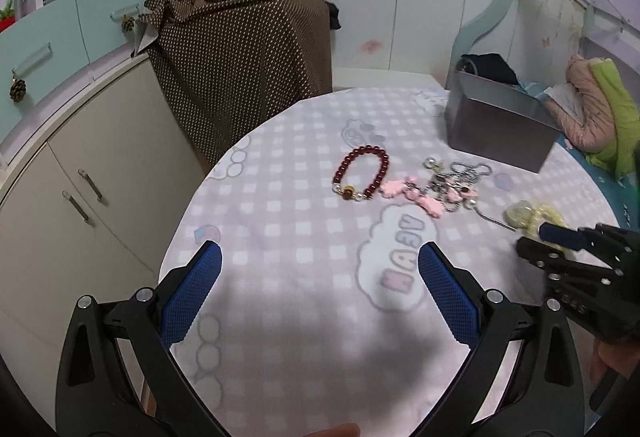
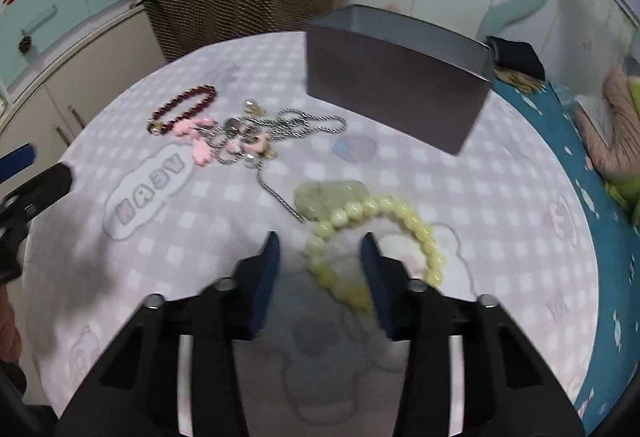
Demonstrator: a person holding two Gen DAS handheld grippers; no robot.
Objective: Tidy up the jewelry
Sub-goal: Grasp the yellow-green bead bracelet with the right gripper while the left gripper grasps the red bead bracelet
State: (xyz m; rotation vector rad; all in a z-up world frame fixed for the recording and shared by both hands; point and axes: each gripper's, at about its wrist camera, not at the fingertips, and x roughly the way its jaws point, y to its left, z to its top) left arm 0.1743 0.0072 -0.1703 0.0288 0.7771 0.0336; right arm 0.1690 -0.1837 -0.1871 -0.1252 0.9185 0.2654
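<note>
1. In the left wrist view the left gripper (image 1: pixel 320 257) is seen with its blue pads spread wide over bare tablecloth (image 1: pixel 280 221); nothing is held between them.
2. The dark red bead bracelet (image 1: pixel 362 173) is laid flat as a loop well ahead of that gripper, toward the far side of the table, its gold-and-pearl clasp end turned toward the near edge.
3. Just to its right, pink charms (image 1: pixel 404 191) and a silver chain (image 1: pixel 460 181) are tangled together; single pieces cannot be separated by eye.
4. The yellow-green bead bracelet (image 2: pixel 384 237) is blurred in the right wrist view. It is curved as an arc with its long axis running from the near side toward the far right, and a pale jade pendant (image 2: pixel 328 197) is touched at its far end.
5. The right gripper (image 2: pixel 320 249) is parted; the bracelet's left strand is bracketed between its fingers, while the near end is hidden behind the right finger. Contact cannot be told.
6. The grey box (image 2: pixel 396 77) is stood open-topped near the table's far right edge.
</note>
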